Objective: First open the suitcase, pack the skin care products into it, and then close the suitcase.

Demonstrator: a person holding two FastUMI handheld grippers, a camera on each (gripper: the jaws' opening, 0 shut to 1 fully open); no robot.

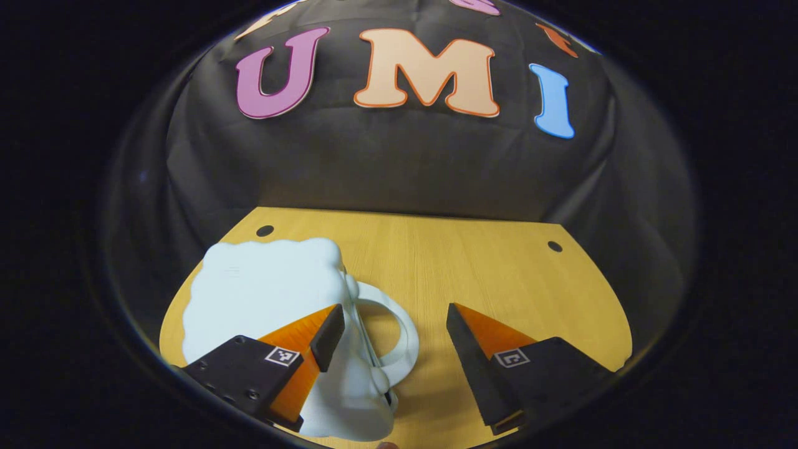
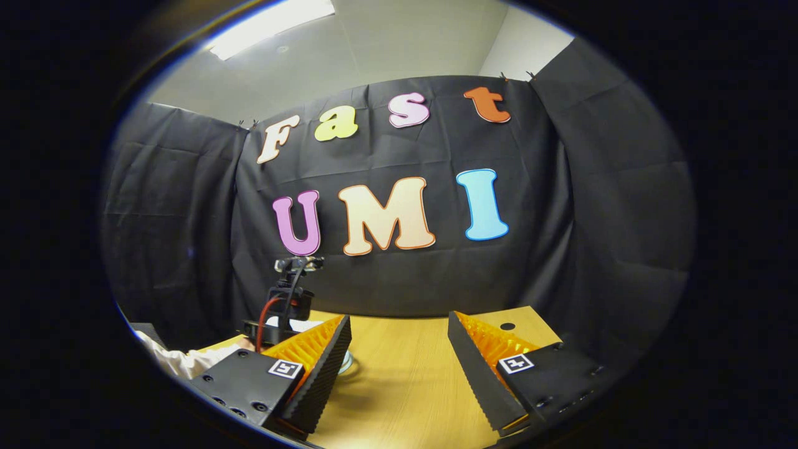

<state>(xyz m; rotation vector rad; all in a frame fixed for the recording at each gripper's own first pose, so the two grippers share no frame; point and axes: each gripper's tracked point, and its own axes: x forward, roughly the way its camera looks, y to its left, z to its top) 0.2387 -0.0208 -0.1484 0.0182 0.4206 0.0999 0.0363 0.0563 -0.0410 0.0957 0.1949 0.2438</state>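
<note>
A small white suitcase (image 1: 262,293) with a scalloped, cloud-like outline lies flat and closed on the wooden table (image 1: 486,274), at the left in the left gripper view. Its round white handle (image 1: 402,333) points right. My left gripper (image 1: 394,312) is open just above it. One finger hangs over the case's lid, the other over bare wood, and the handle lies between them. My right gripper (image 2: 399,319) is open above the table with nothing between its fingers. The right gripper view also shows the other gripper (image 2: 288,305) farther off at the left.
The table has round holes near its back corners (image 1: 265,231) (image 1: 555,246). Black cloth walls stand close behind and beside it. A white sleeve (image 2: 187,362) reaches in at the left of the right gripper view. Bare wood (image 2: 399,374) lies right of the case.
</note>
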